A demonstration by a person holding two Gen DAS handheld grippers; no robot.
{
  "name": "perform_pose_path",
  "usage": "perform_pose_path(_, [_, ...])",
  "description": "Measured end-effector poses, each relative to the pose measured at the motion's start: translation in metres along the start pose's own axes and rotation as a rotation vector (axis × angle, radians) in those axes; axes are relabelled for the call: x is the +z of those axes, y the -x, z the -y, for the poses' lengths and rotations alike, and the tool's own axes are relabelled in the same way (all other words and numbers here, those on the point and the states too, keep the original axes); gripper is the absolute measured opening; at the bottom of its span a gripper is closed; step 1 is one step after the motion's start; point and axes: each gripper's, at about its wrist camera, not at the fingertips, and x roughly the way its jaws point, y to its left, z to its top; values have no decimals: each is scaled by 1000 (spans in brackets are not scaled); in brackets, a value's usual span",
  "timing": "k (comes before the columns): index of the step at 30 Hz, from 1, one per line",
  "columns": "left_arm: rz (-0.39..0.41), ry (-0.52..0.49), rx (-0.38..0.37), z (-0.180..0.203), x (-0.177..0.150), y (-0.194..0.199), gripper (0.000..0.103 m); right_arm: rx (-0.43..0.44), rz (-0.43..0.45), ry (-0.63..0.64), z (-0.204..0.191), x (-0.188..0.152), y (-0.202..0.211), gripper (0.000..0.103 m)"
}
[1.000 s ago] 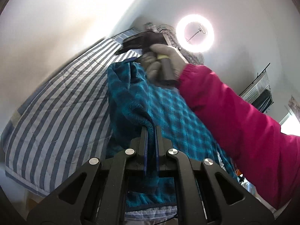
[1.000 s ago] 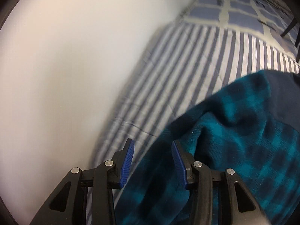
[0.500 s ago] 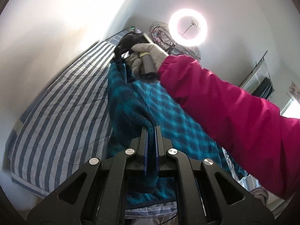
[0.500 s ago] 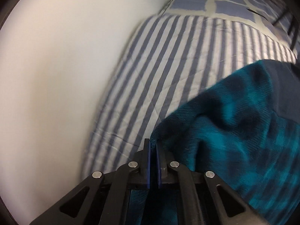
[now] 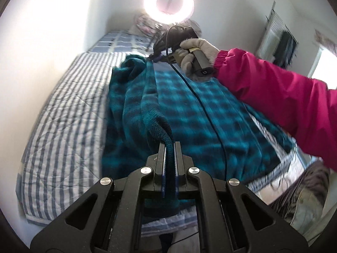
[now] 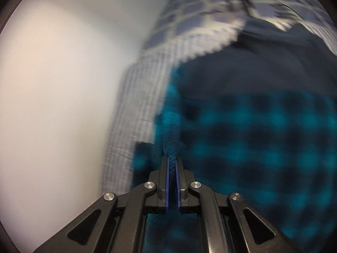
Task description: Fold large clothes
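Note:
A teal and dark plaid fleece garment (image 5: 185, 105) lies along the striped bed (image 5: 63, 113). My left gripper (image 5: 169, 145) is shut on a raised fold at its near edge. My right gripper (image 6: 172, 160) is shut on the fleece edge (image 6: 170, 145) at the far end. It also shows in the left wrist view (image 5: 155, 58), held by a gloved hand (image 5: 198, 50) in a pink sleeve, pinching the far corner. The right wrist view is blurred by motion.
A white wall (image 5: 42, 31) runs along the left side of the bed. A ring light (image 5: 168, 2) glows at the far end above a checked pillow area (image 5: 118, 42). A grey heap (image 5: 305, 189) lies at the near right.
My right gripper went from open to shut on the fleece edge and has lifted it, swinging toward the right. My left gripper stays shut on its fold and has lifted a little.

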Motion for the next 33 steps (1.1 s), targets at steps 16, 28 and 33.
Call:
perform_pose_path(16, [-71, 261, -9, -41, -30, 21, 36, -216, 32, 361, -66, -34, 14, 34])
perform_pose_path(28, [-121, 294, -118, -23, -42, -14, 36, -202, -80, 423, -60, -105, 21, 34])
perform_pose_path(33, [-202, 203, -220, 24, -42, -59, 36, -186, -64, 400, -40, -134, 60, 34])
